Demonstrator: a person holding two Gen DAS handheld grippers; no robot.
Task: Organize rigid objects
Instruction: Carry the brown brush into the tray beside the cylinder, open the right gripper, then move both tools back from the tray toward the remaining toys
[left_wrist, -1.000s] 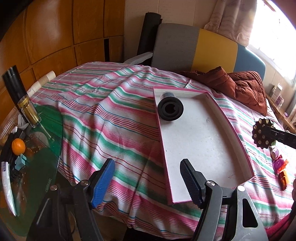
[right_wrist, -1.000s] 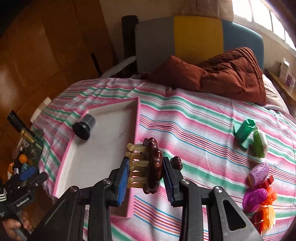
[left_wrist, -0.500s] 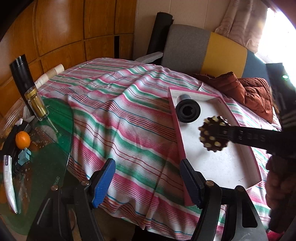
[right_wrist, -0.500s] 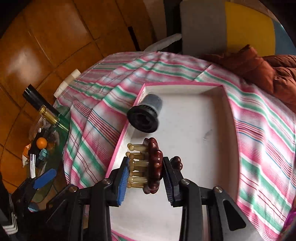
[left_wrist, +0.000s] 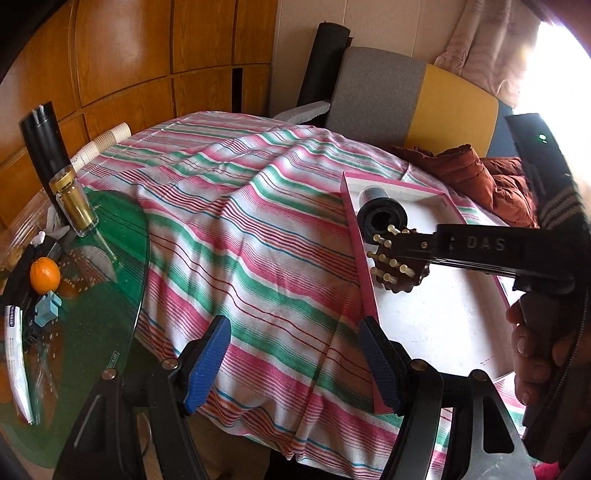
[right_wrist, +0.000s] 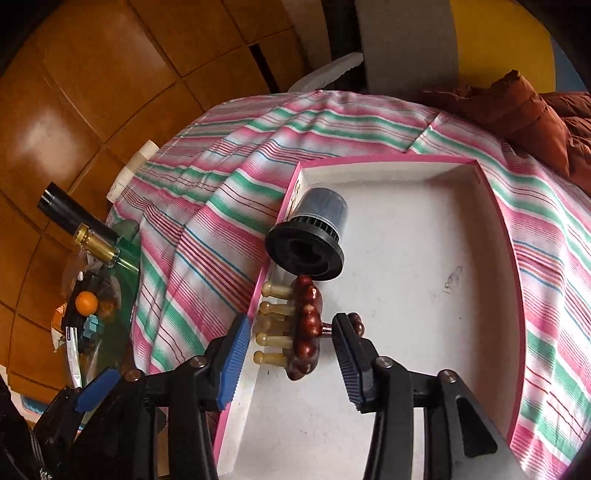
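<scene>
The right gripper (right_wrist: 286, 343) is opening its jaws over the near left corner of the pink-rimmed tray (right_wrist: 495, 206). A brown massage brush with cream knobbed pegs (right_wrist: 304, 328) is sitting between the blue pads (right_wrist: 232, 354). The left pad is standing just beside the peg tips, and the right pad is standing at the brush's small rear knob; whether either is touching cannot be told, so the grip is judged to be releasing.

The brush's peg axis is running crosswise, from pad to pad, with the pegs pointing toward the tray's left rim. The brush disc is standing on edge, just in front of the fingertips. A black cylindrical cap with a flanged end (right_wrist: 308, 243) is lying on its side immediately beyond the brush, touching or nearly touching it. Any withdrawal is therefore best taken straight back, away from the cap.

The left gripper (left_wrist: 291, 362) is hovering at the bed's edge with its jaws wide apart and nothing between them. It is lying well apart from the brush, so the right gripper is the nearer one.

Count inside the tray: one brush, one black cap. On the glass side table (left_wrist: 122, 258): one orange (left_wrist: 44, 275), one gold-capped bottle (left_wrist: 74, 205).
</scene>
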